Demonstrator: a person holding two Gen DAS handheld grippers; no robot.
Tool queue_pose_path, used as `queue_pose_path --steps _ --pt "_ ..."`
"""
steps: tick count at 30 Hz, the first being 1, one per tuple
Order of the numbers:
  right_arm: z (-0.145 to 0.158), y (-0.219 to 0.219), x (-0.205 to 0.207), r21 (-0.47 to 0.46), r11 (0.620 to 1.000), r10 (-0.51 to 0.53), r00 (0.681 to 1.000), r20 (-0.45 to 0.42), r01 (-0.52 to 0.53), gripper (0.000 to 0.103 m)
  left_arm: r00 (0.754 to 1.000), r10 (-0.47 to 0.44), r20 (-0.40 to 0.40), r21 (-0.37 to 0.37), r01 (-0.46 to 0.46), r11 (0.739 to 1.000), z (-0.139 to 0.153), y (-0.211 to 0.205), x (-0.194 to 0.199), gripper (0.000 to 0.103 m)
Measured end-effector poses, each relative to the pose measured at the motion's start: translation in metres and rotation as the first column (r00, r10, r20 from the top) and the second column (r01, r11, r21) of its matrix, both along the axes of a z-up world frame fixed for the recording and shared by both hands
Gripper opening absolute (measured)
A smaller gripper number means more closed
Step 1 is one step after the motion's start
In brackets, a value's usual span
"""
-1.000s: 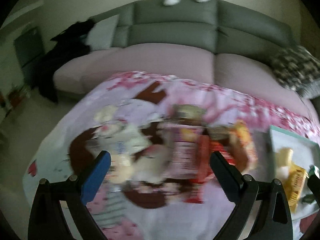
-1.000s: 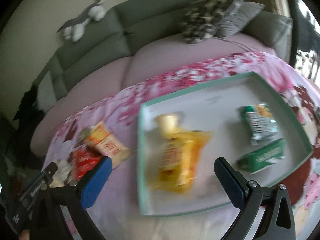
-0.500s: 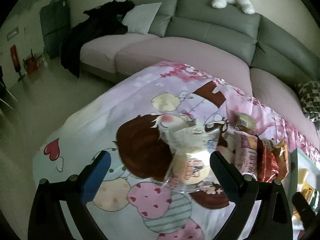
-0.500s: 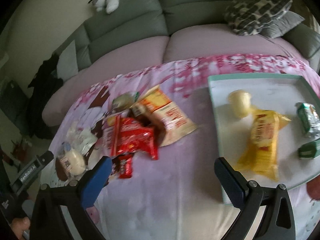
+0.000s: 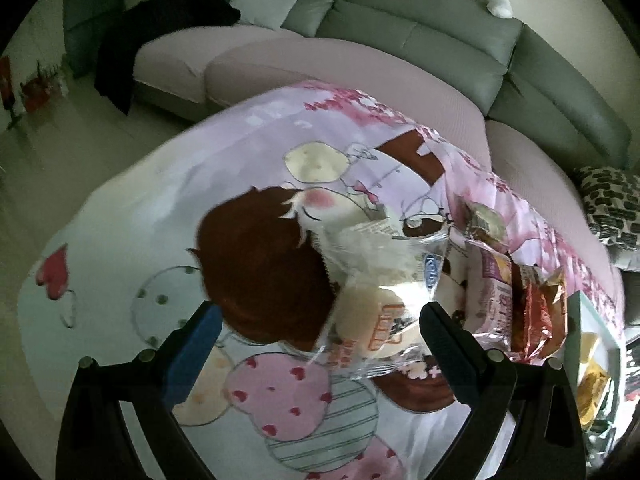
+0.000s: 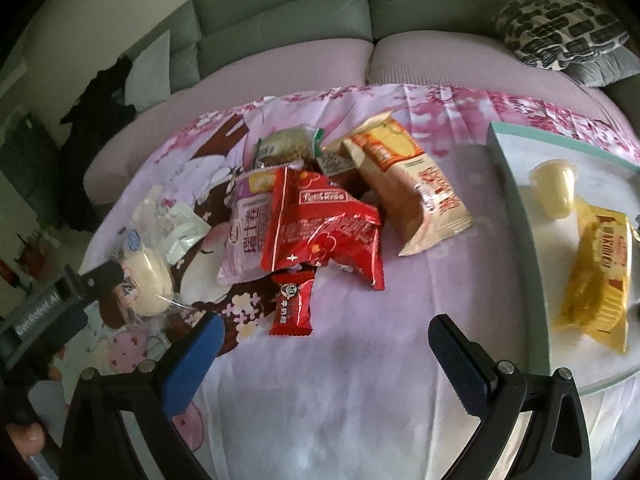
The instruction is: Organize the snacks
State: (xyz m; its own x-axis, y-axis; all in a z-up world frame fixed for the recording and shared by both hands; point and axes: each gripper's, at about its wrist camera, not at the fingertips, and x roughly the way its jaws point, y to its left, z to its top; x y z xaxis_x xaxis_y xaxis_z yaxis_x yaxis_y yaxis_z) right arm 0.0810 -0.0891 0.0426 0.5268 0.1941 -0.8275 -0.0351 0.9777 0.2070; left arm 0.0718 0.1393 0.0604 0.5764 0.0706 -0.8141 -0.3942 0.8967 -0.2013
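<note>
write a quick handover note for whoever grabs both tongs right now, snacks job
Left tongs: open, empty, lined up on the clear-wrapped round bun, which lies on the cloth, not gripped.
Right tongs: open, empty, hovering over bare cloth near the small red packet.
Done: yellow packet and pale jelly cup lie in the tray.
Left: the bun, large red packet, purple packet, orange packet, green-wrapped snack and small red packet are on the cloth, outside the tray.
</note>
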Motion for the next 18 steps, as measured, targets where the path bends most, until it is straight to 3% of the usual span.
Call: queue_pose_path --steps 4,7,9,11,18 --pt "-0.01 0.006 0.006 -0.021 1.0 0.004 1.0 -0.016 -0.004 0.096 1.0 -0.013 0.024 -0.046 0.014 0.999 -0.004 -0.005 0.008 0.099" --pt "-0.014 0.01 0.009 -0.028 0.999 0.017 1.0 -0.024 -0.018 0.081 0.998 -0.046 0.031 -0.047 0.047 0.998 -0.007 -0.013 0.014 0.098" --pt "-0.017 0.013 0.01 -0.026 0.999 0.037 0.999 -0.027 -0.038 0.071 0.997 -0.067 0.037 -0.054 0.069 0.996 -0.009 -0.018 0.018 0.09" --pt "-0.017 0.016 0.01 -0.027 0.998 0.049 0.999 -0.021 -0.05 0.064 0.996 -0.083 0.027 -0.065 0.085 0.994 -0.013 -0.021 0.022 0.074" --pt "-0.019 0.017 0.012 -0.001 0.998 0.068 0.998 -0.019 -0.068 0.035 0.996 -0.094 -0.002 -0.059 0.093 0.994 -0.022 -0.024 0.027 0.063"
